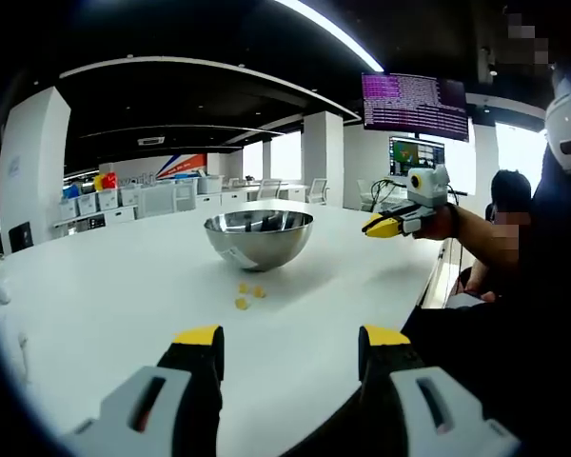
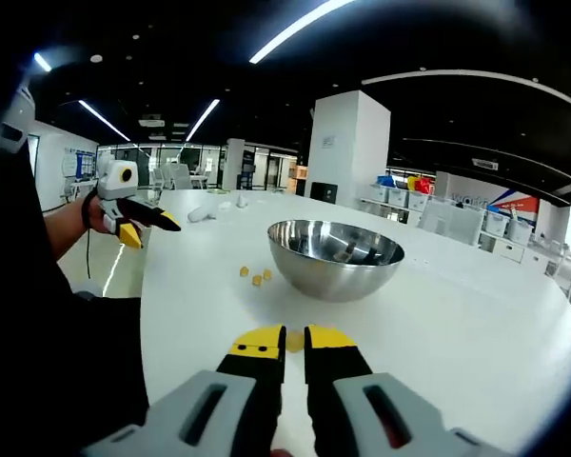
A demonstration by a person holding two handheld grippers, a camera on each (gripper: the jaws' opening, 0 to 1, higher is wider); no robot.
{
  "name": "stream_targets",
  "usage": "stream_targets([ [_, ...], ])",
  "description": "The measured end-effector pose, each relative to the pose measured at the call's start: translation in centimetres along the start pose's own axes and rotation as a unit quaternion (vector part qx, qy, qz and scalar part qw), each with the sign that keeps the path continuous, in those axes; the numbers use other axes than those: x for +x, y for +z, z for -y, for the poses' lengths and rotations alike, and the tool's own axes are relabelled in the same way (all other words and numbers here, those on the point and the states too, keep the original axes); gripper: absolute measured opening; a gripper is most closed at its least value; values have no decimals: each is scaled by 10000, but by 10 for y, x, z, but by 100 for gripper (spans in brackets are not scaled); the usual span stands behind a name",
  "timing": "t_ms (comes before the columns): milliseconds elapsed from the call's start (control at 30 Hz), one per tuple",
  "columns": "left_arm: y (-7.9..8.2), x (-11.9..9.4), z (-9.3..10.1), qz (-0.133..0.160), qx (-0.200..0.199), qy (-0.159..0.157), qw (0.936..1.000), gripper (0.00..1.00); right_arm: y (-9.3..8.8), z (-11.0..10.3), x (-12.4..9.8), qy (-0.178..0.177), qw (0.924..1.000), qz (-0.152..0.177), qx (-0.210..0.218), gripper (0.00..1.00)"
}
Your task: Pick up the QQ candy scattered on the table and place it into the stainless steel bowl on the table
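Candy [image 1: 247, 292] bits sitting just beside the stainless steel bowl [image 1: 259, 237], on the table [image 1: 105, 295]. Probably light, soft, a bit slippery, so best pinched across the middle. Left gripper [image 1: 290, 350] spread wide; right gripper [image 2: 285, 340] nearly closed on something yellow, likely one candy.

A broad white table [image 1: 95, 295] carries a stainless steel bowl [image 1: 258, 235] standing upright near its middle. Three small yellow QQ candies [image 1: 247, 293] lie on the bare top just beside the bowl's base. A few small white objects [image 2: 209, 210] lie well apart from the bowl, toward the table's far end.
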State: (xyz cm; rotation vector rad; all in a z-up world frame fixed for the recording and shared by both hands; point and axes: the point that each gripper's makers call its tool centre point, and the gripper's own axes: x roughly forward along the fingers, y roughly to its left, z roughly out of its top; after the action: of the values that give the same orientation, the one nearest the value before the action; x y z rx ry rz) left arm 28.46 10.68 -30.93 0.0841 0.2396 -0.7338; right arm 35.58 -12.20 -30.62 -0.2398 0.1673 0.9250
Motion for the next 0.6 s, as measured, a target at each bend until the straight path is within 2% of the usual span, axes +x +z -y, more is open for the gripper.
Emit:
stream_targets([
  [300, 2, 7, 3, -34, 27, -41, 10000, 57, -9, 16, -8, -111, 9999, 9, 102, 9],
  [600, 4, 11, 4, -50, 51, -63, 10000, 57, 11, 29, 4, -43, 9999, 33, -129, 9],
])
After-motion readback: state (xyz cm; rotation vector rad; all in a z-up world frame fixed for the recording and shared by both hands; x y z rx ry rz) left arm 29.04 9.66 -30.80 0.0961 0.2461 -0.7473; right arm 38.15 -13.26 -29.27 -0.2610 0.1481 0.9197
